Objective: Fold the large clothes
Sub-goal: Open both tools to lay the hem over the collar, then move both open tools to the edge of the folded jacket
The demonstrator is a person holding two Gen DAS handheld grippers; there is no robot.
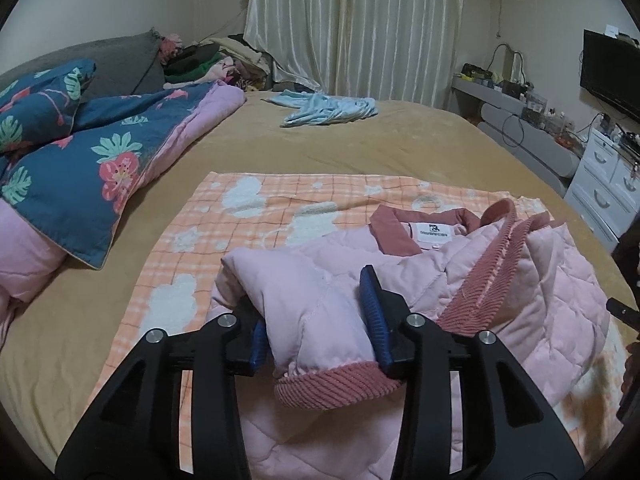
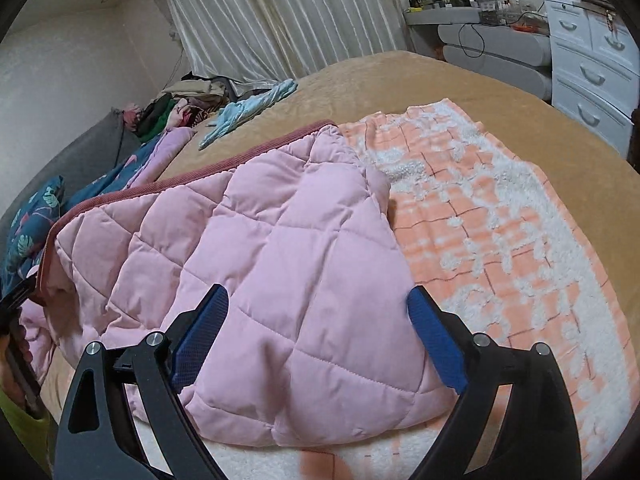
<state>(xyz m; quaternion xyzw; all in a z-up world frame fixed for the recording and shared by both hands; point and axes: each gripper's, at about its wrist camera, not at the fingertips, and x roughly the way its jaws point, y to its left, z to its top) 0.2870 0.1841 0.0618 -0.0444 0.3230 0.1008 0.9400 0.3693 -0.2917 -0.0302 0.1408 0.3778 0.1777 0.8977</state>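
Observation:
A pink quilted jacket (image 1: pixel 520 280) with dark pink corduroy trim lies on an orange-and-white checked blanket (image 1: pixel 260 216) on the bed. My left gripper (image 1: pixel 316 308) is shut on the jacket's sleeve (image 1: pixel 304 312) just above its corduroy cuff (image 1: pixel 336 388); the sleeve lies folded across the jacket. In the right wrist view the jacket's quilted body (image 2: pixel 260 260) fills the middle. My right gripper (image 2: pixel 316 312) is open, its blue pads either side of the jacket's lower corner, over the blanket (image 2: pixel 500 220).
The bed has a tan cover (image 1: pixel 360 148). A blue floral quilt with pink lining (image 1: pixel 80 160) is heaped at the left. A light blue garment (image 1: pixel 328 110) lies at the far side. A white drawer unit (image 2: pixel 592 56) and grey shelves stand right of the bed.

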